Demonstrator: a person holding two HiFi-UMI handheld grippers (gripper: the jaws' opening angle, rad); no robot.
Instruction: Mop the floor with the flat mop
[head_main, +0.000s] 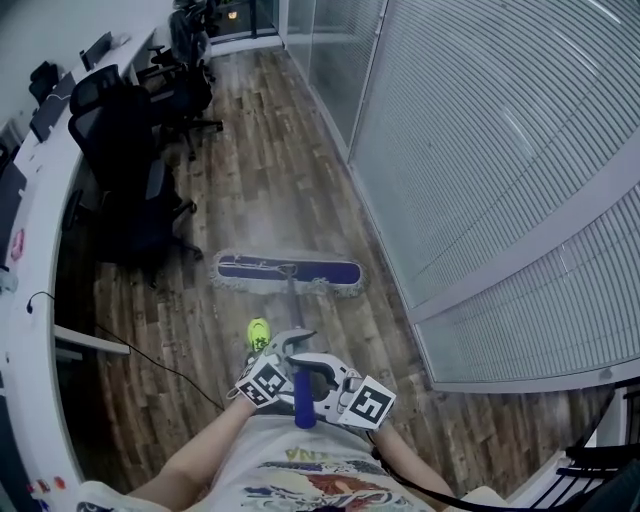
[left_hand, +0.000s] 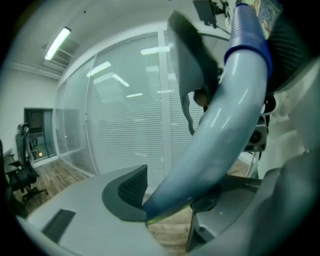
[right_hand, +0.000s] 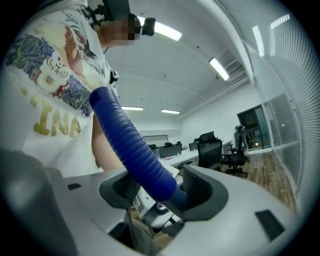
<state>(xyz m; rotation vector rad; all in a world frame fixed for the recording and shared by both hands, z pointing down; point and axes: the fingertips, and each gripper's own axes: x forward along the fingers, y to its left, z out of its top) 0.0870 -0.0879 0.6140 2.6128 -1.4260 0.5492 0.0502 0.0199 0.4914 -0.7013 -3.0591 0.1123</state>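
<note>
The flat mop is being held in both tools. The left gripper is being kept clamped on the pale pole, which is filling the space between its jaws. The right gripper is being kept clamped on the blue ribbed grip at the top end of the same pole, close to the person's body.

The mop head is being rested flat on the wooden floor, ahead of both grippers and well apart from them. Its long axis is being presented crosswise, left to right, at about a right angle to the pole, which is being run from the grippers forward and down to the middle of the head. The left gripper is being carried lower on the pole, so it is the nearer of the two to the head.

The right end of the head is being kept near the foot of the glass partition; the left end is being kept near a dark office chair. A green shoe is being placed just beside the pole.
</note>
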